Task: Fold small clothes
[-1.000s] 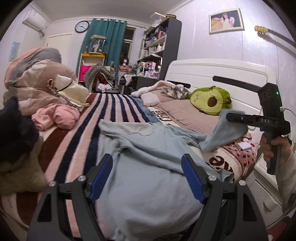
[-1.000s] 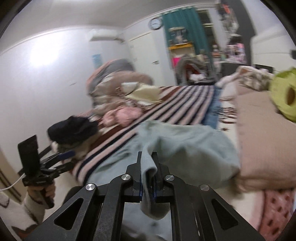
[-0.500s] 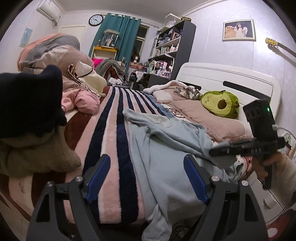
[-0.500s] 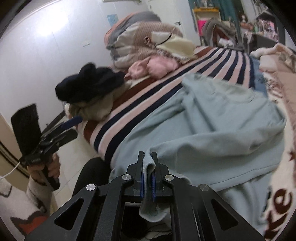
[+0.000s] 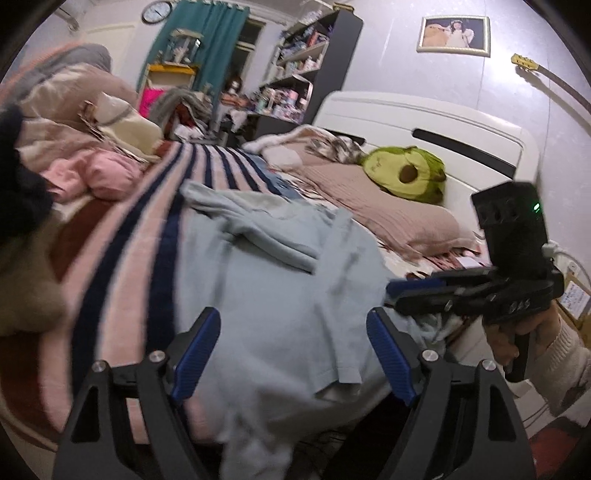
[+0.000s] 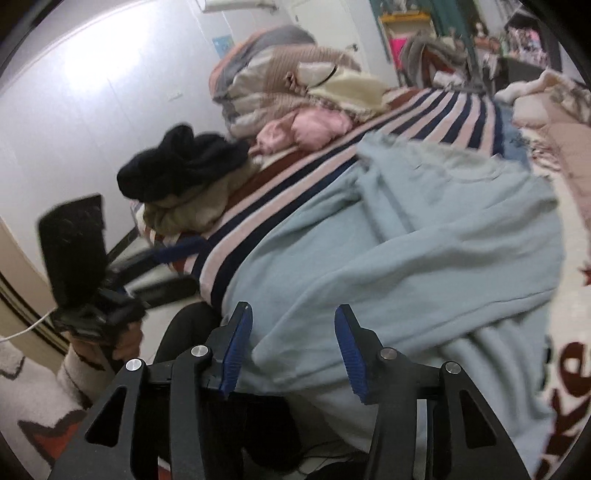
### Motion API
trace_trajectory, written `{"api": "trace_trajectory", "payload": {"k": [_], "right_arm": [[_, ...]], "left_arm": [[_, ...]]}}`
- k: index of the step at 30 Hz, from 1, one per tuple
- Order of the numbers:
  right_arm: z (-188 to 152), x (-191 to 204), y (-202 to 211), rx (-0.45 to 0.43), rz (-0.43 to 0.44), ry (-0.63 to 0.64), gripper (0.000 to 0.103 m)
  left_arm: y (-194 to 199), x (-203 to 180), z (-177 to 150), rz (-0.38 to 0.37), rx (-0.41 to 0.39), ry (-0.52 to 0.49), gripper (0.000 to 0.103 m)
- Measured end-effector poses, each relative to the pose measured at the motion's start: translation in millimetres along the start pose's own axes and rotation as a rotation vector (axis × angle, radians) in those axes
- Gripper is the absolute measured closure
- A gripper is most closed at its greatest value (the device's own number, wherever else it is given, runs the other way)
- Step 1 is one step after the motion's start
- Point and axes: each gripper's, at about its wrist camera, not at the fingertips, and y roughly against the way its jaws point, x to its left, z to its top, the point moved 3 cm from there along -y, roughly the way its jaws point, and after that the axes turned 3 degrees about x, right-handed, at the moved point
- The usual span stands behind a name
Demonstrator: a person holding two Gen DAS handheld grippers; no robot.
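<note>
Spreading step on the pale blue garment [image 6: 424, 258], lying rumpled across the striped bed [image 6: 424, 110] with hem over the near edge: right gripper [image 6: 293, 350] opening, fingers off cloth; left gripper [image 5: 291, 354] wide, empty; next, probably re-pinching an edge to fold.

Someone's lived-in bedroom: bed [image 5: 122, 236] with white headboard [image 5: 424, 122], avocado plushie [image 5: 406, 177], cluttered shelves [image 5: 303, 66] far back, wall clock [image 5: 156, 12].

Left black two-finger gripper with blue pads [image 5: 293, 354]: jaws wide apart, tilted downward. Right black blue-padded gripper [image 6: 293, 354]: jaws opening, nothing pinched, hand-held.
</note>
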Motion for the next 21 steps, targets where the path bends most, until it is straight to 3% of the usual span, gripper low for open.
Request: {"api": "trace_trajectory", "payload": {"k": [6,8,11,15,19,21], "right_arm": [[-10.6,-31.4,42.9,-0.093,-0.075,-0.025,0.059],[-16.0,-43.1,51.2,-0.114,-0.073,-0.047,0.059],[-21.3,-55.2,56.0,-0.132,-0.066,-0.073,0.059],[-27.0,-69.3,58.4,-0.144,-0.061,-0.106,0.059],[-30.3,-78.5,60.4,-0.151,-0.059,-0.131,0.059],[-30.8,-80.9,61.2,-0.156,-0.059,-0.141,0.059]], "left_arm": [[-54.5,-19.8,-0.9,-0.061,0.101,0.044,0.026],[-71.3,-28.2,-0.4,-0.063,0.130,0.037,0.033],[-92.6,-34.7,-1.0,-0.005,0.173,0.029,0.053],[-104.7,-33.0,-1.7,0.077,0.199,0.022,0.095],[-86.9,-31.3,2.2,0.068,0.167,-0.003,0.101],[-72.4,-29.9,4.5,0.099,0.151,-0.036,0.101]]}}
